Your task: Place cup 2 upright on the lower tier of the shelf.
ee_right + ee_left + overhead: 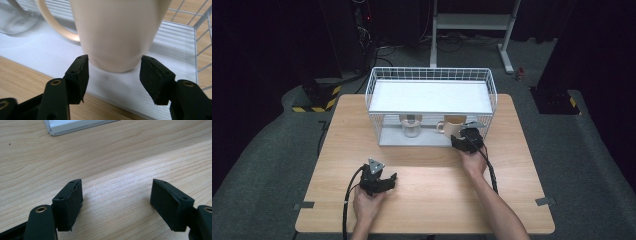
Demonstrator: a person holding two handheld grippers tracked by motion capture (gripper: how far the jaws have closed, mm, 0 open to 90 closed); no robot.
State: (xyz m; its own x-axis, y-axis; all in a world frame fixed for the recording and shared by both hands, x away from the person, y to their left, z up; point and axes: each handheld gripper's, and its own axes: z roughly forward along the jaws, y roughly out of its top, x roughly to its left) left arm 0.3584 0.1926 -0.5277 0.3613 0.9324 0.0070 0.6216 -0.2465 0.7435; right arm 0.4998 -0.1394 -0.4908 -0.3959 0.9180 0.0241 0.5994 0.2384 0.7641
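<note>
Flanking the smooth, tapered cream mug (117, 32) on the ribbed white shelf (172, 37), the right gripper (113, 72) jaws grip its base.

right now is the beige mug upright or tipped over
Upright: the beige mug stands on its base on the rack's white lower shelf, handle to the side.

The table (427, 175) is seen from above and forward by the high view; tabletop is viewed closely along the left gripper view, while the cream mug (117, 32) (also seen overhead) is faced closely by the right.
</note>
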